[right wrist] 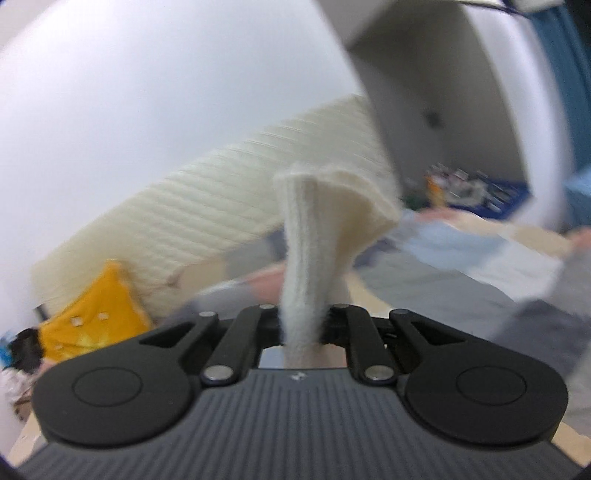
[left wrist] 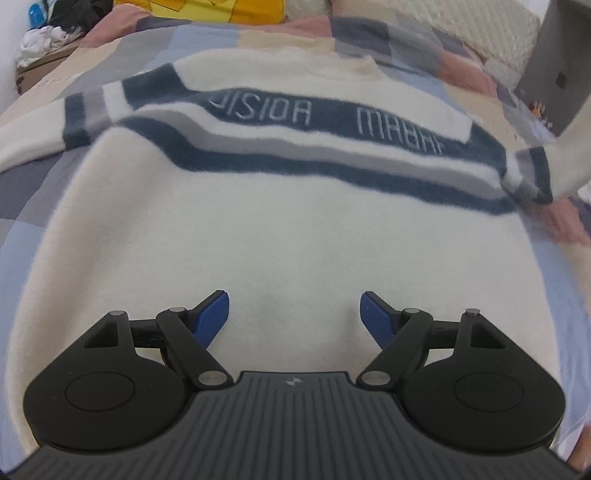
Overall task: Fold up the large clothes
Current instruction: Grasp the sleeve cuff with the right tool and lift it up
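Right wrist view was heavily motion-blurred; we could not make out the bed surface or background clutter in detail. The pads of the right tool (right wrist: pixel 303 321) were hidden behind the cloth they gripped, and only the black linkage showed, drawn in tight. We recorded this tool as pressed together, pinching a ribbed cream cuff (right wrist: pixel 314 221) that stood up from between its fingers and flopped over at the top. How the cuff joined the rest of the garment was cut off in this view.

In the left wrist view, the sweater (left wrist: pixel 258 229) lay spread flat over the patchwork quilt (left wrist: pixel 22 206) on the bed, cream with navy and grey stripes across the chest. Its lettering was only partly legible. The hem was hidden beneath the tool's body at the near edge of the bed. One sleeve (left wrist: pixel 565 147) rose off the right edge of the bed and ran out of view, blurred.

The left tool (left wrist: pixel 294 314) stood spread wide, blue pads (left wrist: pixel 212 317) well apart, nothing between them. It sat above the lower body of the sweater, near the bed's near edge; whether the pads touched the knit we could not tell.

A yellow cushion (left wrist: pixel 221 9) lay at the far edge of the bed, partly cut off.
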`<state>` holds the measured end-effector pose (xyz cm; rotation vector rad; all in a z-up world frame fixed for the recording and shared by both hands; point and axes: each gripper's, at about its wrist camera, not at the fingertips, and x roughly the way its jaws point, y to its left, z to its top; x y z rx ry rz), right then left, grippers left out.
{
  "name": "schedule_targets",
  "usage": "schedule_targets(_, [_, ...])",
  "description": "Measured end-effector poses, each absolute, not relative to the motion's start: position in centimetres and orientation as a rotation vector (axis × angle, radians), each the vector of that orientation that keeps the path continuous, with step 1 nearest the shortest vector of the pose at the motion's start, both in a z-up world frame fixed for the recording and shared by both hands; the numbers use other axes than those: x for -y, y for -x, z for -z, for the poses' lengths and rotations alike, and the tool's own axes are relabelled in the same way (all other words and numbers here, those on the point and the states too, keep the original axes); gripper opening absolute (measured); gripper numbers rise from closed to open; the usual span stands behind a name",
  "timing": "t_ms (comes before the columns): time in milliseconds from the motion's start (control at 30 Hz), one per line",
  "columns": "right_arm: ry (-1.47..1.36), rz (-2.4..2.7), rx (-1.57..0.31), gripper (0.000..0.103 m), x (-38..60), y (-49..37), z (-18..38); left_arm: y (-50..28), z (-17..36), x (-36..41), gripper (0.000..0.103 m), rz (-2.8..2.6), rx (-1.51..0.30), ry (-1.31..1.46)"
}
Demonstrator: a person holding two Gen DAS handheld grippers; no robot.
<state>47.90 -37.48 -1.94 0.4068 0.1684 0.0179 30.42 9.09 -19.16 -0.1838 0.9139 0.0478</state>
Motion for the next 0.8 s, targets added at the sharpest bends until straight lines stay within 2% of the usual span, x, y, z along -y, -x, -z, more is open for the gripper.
schedule_targets(200, [-0.284,-0.19,-0.135,0.012,28.6,-46.8,-2.9,-29.3,16.6,-12.4,0.082,-0.064,-0.828,0.294])
schedule_targets(333, [-0.166,-0.292,-0.14,0.012,22.3,-45.1,-3.0,-28.4,14.9,-15.1,0.082,-0.094,-0.766,0.365])
schedule_targets(567, [-0.032,-0.481,-0.171,0.012,11.9,-41.1,1.6,-25.9,12.8,-20.4,0.083,-0.165,-0.67,0.517])
schedule_targets(800, [0.042,-0.6,-0.257,0.012,4.5,-38.2,8.2,-23.5,11.9,-22.5,0.083,-0.221,-0.62,0.454])
